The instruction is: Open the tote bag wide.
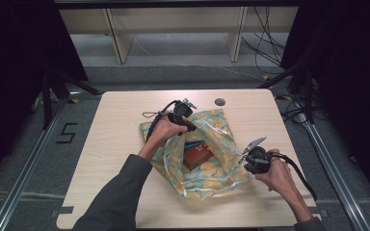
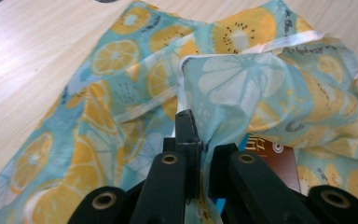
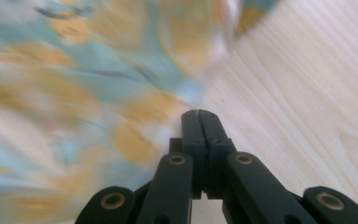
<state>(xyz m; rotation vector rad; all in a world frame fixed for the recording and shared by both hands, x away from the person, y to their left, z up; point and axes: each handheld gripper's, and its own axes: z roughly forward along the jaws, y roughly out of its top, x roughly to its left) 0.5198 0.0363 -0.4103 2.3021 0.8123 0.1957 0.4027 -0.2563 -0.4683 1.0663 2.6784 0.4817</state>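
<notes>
At table centre, left gripper (image 2: 200,135) jaws pinch cloth (image 1: 212,132); right gripper (image 3: 200,116) jaws closed empty beside its edge

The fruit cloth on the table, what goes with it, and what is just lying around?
Part of the job:
- teal cloth printed with orange citrus slices, pinched by the left hand-held gripper
- reddish-brown flat box lying on the cloth
- right hand-held gripper, shut on nothing

Just lying about:
- grey round cap in the light wooden table
- black cables on the floor

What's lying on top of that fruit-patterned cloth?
On the cloth lies a brown box with something blue behind it. The left gripper pinches a fold of cloth over them, so their far ends are hidden.
</notes>
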